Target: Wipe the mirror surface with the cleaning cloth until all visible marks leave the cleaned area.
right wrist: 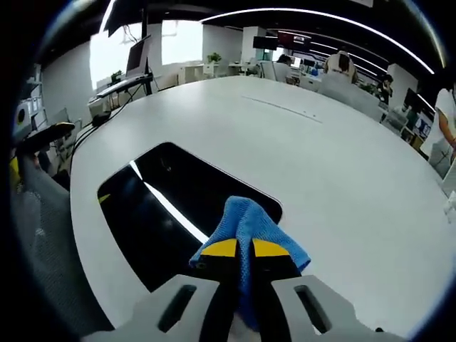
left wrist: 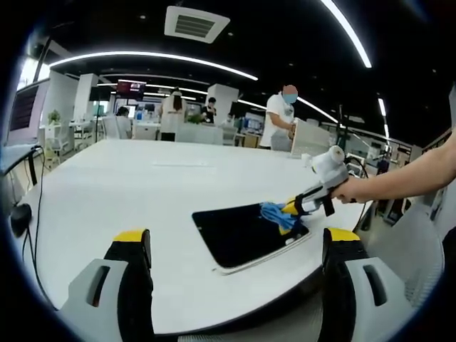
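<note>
A dark rectangular mirror (left wrist: pixel 246 235) lies flat near the front edge of the white table (left wrist: pixel 128 192). In the left gripper view my right gripper (left wrist: pixel 291 209) comes in from the right, held by a hand, and presses a blue cloth (left wrist: pixel 276 215) onto the mirror's right part. My left gripper (left wrist: pixel 237 246) stands open before the table edge, nothing between its jaws. In the right gripper view my right gripper (right wrist: pixel 243 249) is shut on the blue cloth (right wrist: pixel 246 217), which rests on the mirror (right wrist: pixel 164 206); a ceiling light reflects as a bright streak across the glass.
The large white table (right wrist: pixel 320 157) stretches far back. Several people stand or sit at desks (left wrist: pixel 178 132) behind it. A grey chair (right wrist: pixel 35 214) and cables (left wrist: pixel 35 206) sit at the table's left side.
</note>
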The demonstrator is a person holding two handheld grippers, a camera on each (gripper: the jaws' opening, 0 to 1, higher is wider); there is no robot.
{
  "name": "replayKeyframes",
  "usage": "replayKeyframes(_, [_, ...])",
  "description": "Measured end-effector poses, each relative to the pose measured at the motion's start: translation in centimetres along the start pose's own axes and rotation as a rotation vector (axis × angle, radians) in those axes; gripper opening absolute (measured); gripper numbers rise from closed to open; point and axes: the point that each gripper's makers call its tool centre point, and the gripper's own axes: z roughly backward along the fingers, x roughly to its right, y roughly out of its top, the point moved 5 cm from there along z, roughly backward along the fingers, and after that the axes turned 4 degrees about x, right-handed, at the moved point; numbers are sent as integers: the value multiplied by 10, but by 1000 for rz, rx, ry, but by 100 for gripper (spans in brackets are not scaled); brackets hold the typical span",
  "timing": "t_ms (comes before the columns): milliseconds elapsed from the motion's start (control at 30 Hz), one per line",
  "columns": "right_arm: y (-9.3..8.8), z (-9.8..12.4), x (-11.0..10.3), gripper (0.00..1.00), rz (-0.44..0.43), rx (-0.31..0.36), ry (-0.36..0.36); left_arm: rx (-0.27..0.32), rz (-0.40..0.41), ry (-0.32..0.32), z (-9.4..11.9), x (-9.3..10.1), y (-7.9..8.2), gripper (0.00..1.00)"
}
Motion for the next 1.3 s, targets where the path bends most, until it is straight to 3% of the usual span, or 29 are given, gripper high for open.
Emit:
replayKeyframes(600, [1,1,-3,0,-93,-37,-16,2,0,-5,1,0,0,98])
replayKeyframes(933, [-9,12,-13,0,-98,23,6,2,1,-7,1,1,0,98])
replayKeyframes(1300, [-18,23,-28,0,-72,36,31,9,-1,-5,1,0,1,98])
